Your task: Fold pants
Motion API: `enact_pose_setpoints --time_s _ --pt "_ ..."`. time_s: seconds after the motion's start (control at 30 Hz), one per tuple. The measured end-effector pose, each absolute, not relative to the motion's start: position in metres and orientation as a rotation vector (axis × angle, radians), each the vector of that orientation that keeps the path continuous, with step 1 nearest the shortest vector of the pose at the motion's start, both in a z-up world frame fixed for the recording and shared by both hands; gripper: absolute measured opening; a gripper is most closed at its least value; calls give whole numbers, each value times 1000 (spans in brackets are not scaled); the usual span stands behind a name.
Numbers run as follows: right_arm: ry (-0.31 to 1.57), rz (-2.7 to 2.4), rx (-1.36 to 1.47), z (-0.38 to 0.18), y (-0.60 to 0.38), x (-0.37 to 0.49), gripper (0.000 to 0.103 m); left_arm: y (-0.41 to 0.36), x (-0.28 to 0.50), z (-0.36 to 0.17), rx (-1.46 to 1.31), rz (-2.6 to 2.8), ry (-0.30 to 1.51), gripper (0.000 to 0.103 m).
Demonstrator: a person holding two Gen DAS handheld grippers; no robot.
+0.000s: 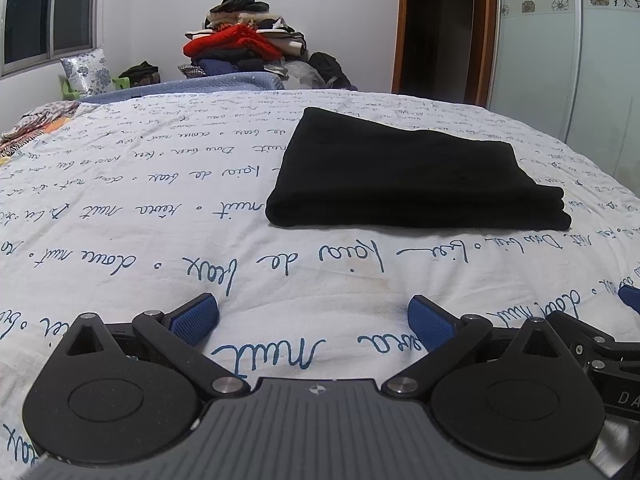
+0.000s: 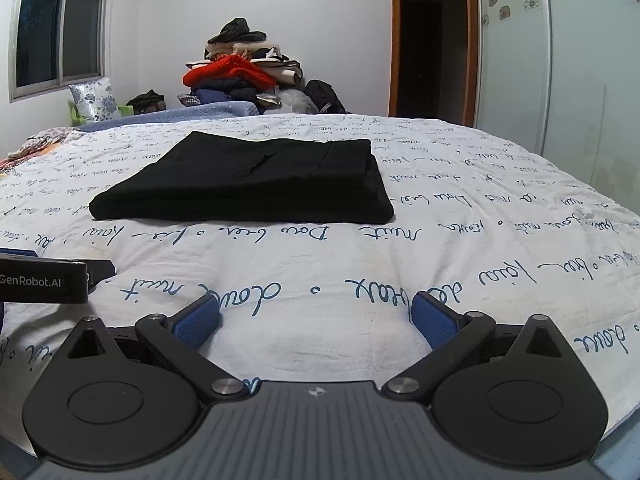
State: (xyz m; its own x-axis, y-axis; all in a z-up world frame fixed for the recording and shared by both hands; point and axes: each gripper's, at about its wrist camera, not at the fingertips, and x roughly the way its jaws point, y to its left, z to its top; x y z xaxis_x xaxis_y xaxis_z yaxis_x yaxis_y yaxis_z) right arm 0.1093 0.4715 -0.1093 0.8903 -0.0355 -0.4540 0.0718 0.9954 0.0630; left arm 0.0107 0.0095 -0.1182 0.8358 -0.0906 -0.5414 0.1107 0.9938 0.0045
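Note:
The black pants point(image 1: 404, 176) lie folded into a flat rectangle on the white bed sheet with blue handwriting point(image 1: 160, 208). In the right wrist view the folded pants point(image 2: 256, 180) sit ahead and a little left. My left gripper point(image 1: 314, 316) is open and empty, low over the sheet, short of the pants. My right gripper point(image 2: 316, 316) is open and empty, also short of the pants. The left gripper's body shows at the left edge of the right wrist view point(image 2: 44, 280).
A pile of clothes with a red garment point(image 1: 244, 46) stands beyond the far side of the bed. A floral pillow point(image 1: 88, 72) leans under the window at the left. A doorway point(image 1: 436, 28) and a wardrobe point(image 1: 568, 52) are at the right.

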Motion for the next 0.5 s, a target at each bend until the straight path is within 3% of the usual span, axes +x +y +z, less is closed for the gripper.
enact_pose_setpoints --time_s 0.07,0.5 --pt "460 -56 78 -109 429 52 103 9 10 -119 36 -104 569 103" --pt "450 -61 69 -111 424 70 103 12 10 -120 37 -104 564 103"
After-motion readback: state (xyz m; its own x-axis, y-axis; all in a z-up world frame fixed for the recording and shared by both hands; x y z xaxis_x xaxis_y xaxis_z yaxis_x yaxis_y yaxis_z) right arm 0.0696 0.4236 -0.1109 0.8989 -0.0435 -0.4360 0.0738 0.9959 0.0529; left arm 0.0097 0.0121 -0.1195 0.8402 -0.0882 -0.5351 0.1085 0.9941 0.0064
